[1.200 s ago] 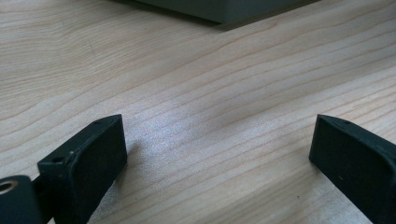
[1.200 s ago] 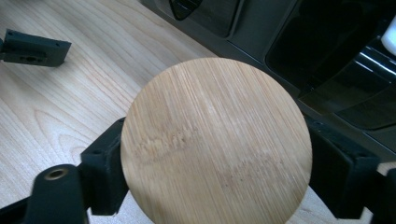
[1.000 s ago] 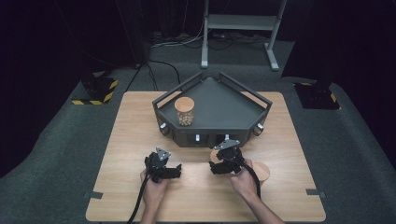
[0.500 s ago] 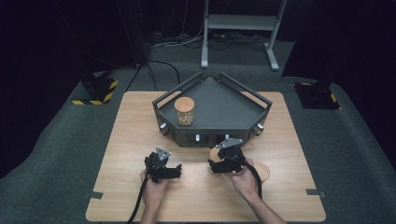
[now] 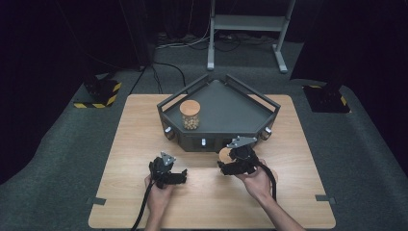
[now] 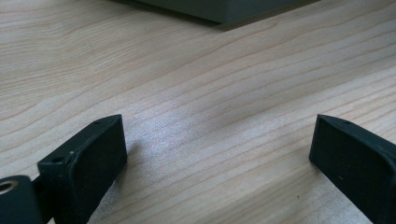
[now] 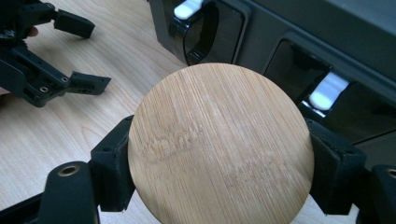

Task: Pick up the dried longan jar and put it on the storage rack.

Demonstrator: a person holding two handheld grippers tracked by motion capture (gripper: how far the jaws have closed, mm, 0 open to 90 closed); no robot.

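Observation:
My right gripper (image 7: 219, 154) is shut on a round bamboo lid (image 7: 219, 144), its pads pressing on the rim from both sides. In the high view the right gripper (image 5: 227, 162) holds the lid (image 5: 224, 154) just above the table, close to the front wall of the dark grey tray (image 5: 231, 118). A glass jar (image 5: 189, 115) with a wooden lid and pale round pieces inside stands in the tray's left part. My left gripper (image 5: 182, 176) rests low over the wooden table (image 5: 134, 144), open, with bare wood between its jaws (image 6: 217, 140).
The tray's front wall carries white latches (image 7: 327, 91) right behind the held lid. From the right gripper view the left gripper (image 7: 93, 53) is off to the upper left. Black-and-yellow bases (image 5: 98, 94) and a metal stand (image 5: 245, 29) are on the floor beyond the table.
The right gripper has risen a little with the lid and drawn closer to the tray's front. The left gripper has stayed where it was.

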